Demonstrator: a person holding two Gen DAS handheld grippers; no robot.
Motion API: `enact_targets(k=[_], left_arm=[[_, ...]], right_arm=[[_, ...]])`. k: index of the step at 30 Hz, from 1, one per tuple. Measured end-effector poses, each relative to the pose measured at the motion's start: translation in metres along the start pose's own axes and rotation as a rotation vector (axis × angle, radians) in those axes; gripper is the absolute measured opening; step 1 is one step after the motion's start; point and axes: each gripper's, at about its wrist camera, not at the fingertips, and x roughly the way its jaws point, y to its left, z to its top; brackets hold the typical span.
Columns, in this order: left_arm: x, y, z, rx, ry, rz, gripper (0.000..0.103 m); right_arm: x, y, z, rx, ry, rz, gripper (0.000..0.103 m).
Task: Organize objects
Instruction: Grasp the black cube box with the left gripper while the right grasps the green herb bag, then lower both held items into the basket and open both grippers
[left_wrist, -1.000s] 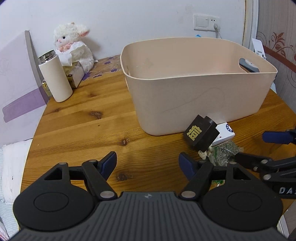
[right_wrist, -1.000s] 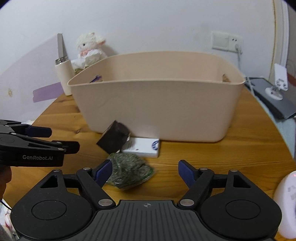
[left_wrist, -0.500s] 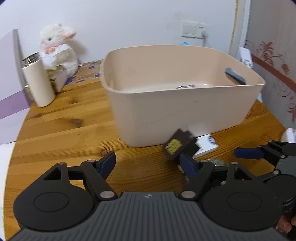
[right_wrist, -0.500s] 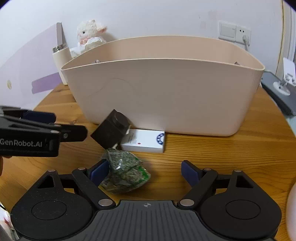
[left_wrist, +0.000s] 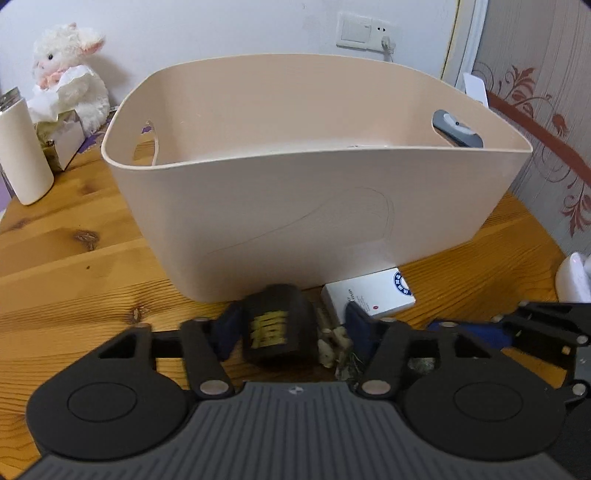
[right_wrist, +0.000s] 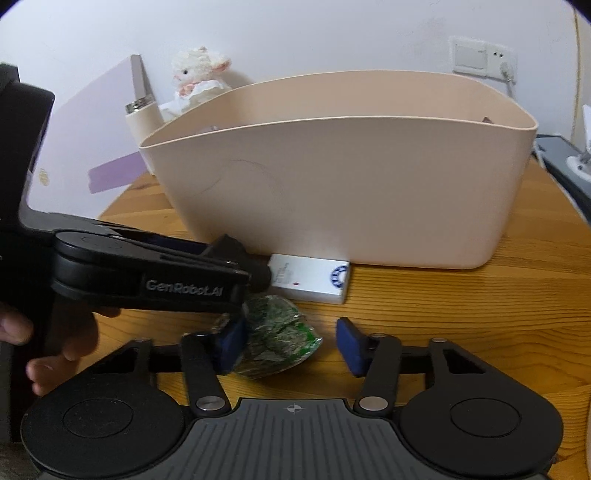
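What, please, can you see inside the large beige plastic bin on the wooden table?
Inside the large beige plastic bin, only bare inner walls and the handle cutouts show; its near wall hides the floor, so contents cannot be told.

Both wrist views sit low over the wooden table (left_wrist: 74, 266), facing the beige bin (left_wrist: 314, 206) close ahead — the left one from the bin's left. Both share the white box (right_wrist: 310, 277) just beyond the claws — and the bin's front wall.

Box (left_wrist: 369, 297) and block (left_wrist: 277, 328) before bin (left_wrist: 314, 206)
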Motion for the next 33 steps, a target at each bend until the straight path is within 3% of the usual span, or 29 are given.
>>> enact_targets(k=[7, 17, 25, 33], left_arm=[[-0.016, 0.004, -0.001, 0.010, -0.018, 0.007, 0.033], [-0.023, 0.013, -0.006, 0.002, -0.008, 0.043, 0.033], [-0.060, 0.007, -0.004, 0.025, -0.085, 0.044, 0.033], [-0.105, 0.001, 0.008, 0.047, -0.200, 0.050, 0.033]], right_arm=[[-0.003, 0.011, -0.001, -0.056, -0.005, -0.006, 0.030], [-0.021, 0.009, -0.003, -0.073, -0.039, -0.054, 0.030], [-0.056, 0.002, 0.003, -0.056, -0.124, -0.083, 0.030], [-0.101, -0.009, 0.022, -0.018, -0.278, -0.149, 0.030]])
